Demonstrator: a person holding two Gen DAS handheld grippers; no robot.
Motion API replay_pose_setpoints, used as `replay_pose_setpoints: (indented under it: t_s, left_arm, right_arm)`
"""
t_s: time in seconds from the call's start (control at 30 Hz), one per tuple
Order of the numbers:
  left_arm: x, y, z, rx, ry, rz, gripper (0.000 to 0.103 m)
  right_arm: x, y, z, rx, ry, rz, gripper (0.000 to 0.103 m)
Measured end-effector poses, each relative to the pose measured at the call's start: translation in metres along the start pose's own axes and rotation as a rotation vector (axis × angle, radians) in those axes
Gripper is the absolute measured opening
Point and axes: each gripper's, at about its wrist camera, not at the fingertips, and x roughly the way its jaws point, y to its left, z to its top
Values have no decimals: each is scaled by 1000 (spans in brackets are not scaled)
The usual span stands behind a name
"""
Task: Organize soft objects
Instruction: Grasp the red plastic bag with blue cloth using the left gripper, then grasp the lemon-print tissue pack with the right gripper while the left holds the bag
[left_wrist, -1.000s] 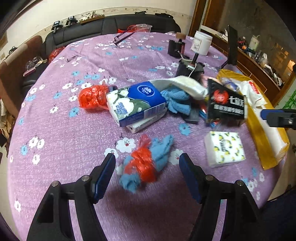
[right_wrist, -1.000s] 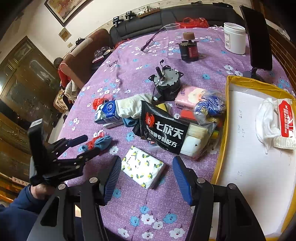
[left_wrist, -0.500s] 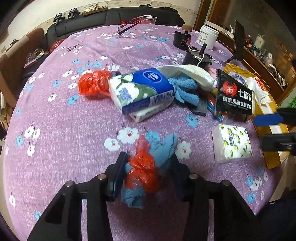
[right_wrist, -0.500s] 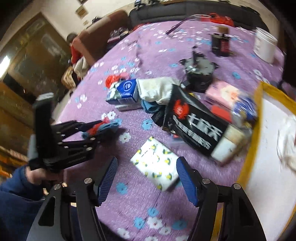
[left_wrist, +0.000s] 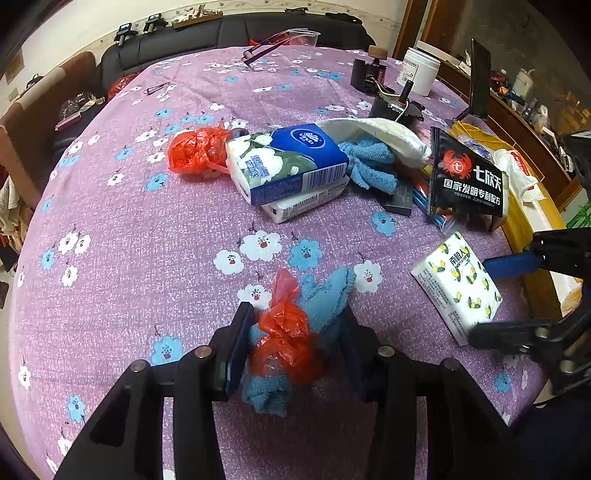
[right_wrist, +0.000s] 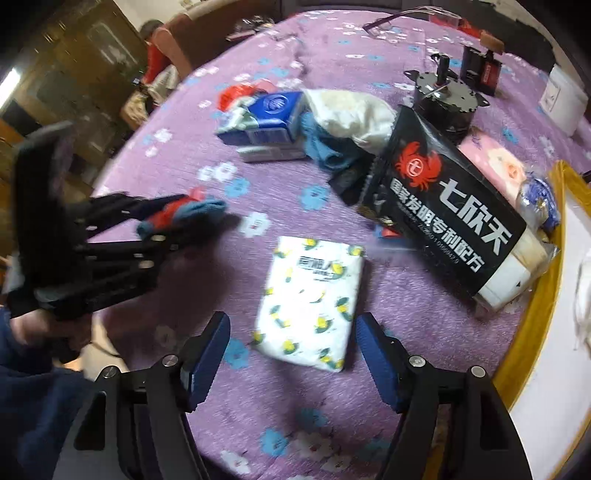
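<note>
left fingers (left_wrist: 291, 347) clamp blue cloth bundle (left_wrist: 291, 332) (red-wrapped) | right fingers (right_wrist: 291, 350) opening astride tissue pack (right_wrist: 310, 299)

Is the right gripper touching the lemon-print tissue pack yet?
Apart. In the right wrist view the right gripper stands open, its pads clear of the lemon-print tissue pack on both sides.
</note>
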Motion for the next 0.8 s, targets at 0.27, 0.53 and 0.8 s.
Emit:
replay_pose_setpoints:
  t_s: [0.27,0.53,0.8]
  left_arm:
    - [-4,-6,-3,-7,-36,27,44]
    - [-16,-19,4,26,-91,45,43]
    - [-26,-36,17,90,-121,84,43]
  right_arm:
    - [3,7,-3,3,-35,-31,57]
    - [-31,-3,-11,38,-151,-26,56]
    - [-55,-6,-16,44,-216,-15,56]
